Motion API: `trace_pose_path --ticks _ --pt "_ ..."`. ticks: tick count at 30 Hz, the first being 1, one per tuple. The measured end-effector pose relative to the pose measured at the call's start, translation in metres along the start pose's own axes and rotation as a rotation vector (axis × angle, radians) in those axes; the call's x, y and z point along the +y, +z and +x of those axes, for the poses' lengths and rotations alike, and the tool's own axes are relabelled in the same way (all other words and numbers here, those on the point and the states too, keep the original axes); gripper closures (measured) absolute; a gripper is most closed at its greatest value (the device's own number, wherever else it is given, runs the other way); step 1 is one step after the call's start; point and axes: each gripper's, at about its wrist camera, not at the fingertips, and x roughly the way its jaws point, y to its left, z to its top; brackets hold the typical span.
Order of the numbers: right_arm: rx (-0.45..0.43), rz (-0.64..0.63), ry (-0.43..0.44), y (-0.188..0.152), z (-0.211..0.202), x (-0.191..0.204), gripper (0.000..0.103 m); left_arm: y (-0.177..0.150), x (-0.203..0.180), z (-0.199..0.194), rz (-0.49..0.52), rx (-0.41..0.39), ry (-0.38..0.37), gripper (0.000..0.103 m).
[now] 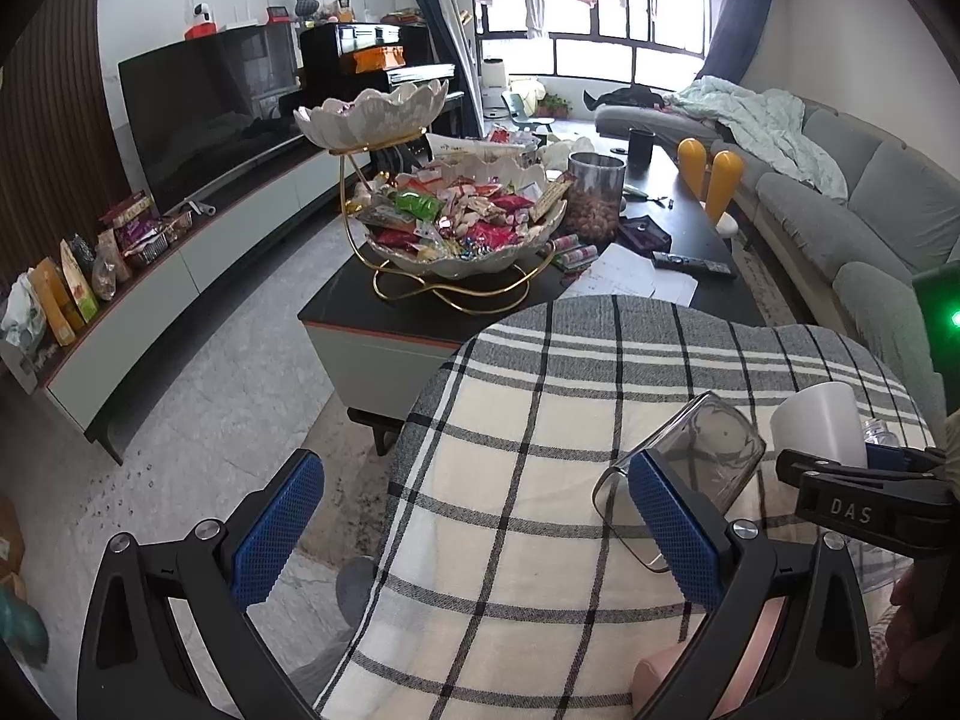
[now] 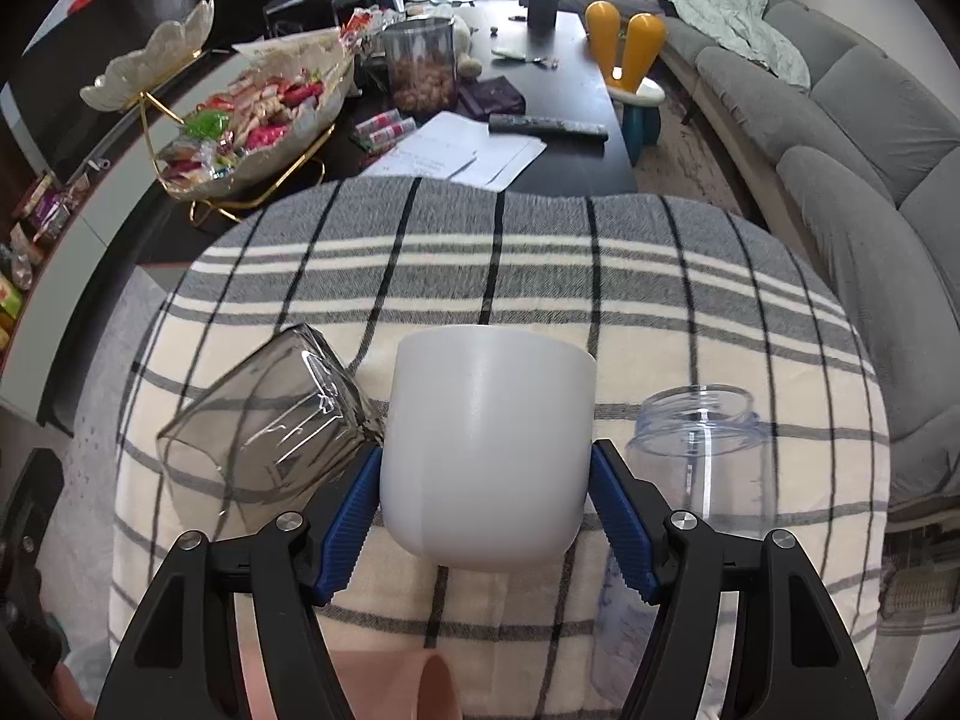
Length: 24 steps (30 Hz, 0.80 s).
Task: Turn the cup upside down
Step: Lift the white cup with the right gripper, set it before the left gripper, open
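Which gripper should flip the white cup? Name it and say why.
Right. The right gripper already has its blue pads on both sides of the white cup; the left gripper is open and empty beside the tilted smoky glass.

plaid cloth (image 2: 540, 276) | on it: grey cup (image 2: 270, 420), clear bottle (image 2: 708, 450)

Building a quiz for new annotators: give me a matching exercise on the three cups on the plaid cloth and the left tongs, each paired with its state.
Things:
1. white cup
2. smoky glass cup
3. clear plastic cup
4. left tongs

States:
A. open, holding nothing
B. tipped over
C. between the right tongs' pads
D. upright, mouth up, ungripped

Pairs: 1-C, 2-B, 3-D, 4-A
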Motion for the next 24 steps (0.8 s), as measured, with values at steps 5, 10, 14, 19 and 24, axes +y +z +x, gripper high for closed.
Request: trace_pose_path --ticks 5,10,14,19,24 --pt "-0.02 0.011 0.017 -0.007 -0.03 -0.003 0.034 0.004 0.001 -0.028 0.003 -0.036 -0.001 0.0" --pt "-0.044 0.021 0.037 -0.027 -0.072 -0.005 0.034 0.0 0.006 -0.068 0.003 -0.067 0.001 0.0" --pt "-0.047 0.018 0.048 -0.057 -0.104 -0.006 0.034 -0.016 0.011 -0.102 0.011 -0.076 0.001 0.0" --pt "-0.028 0.005 0.046 -0.102 -0.126 -0.005 0.034 -0.048 0.016 -0.132 0.019 -0.063 -0.006 0.0" --pt "0.0 -0.012 0.046 -0.149 -0.131 0.001 0.034 -0.085 0.024 -0.155 0.03 -0.061 -0.024 0.0"
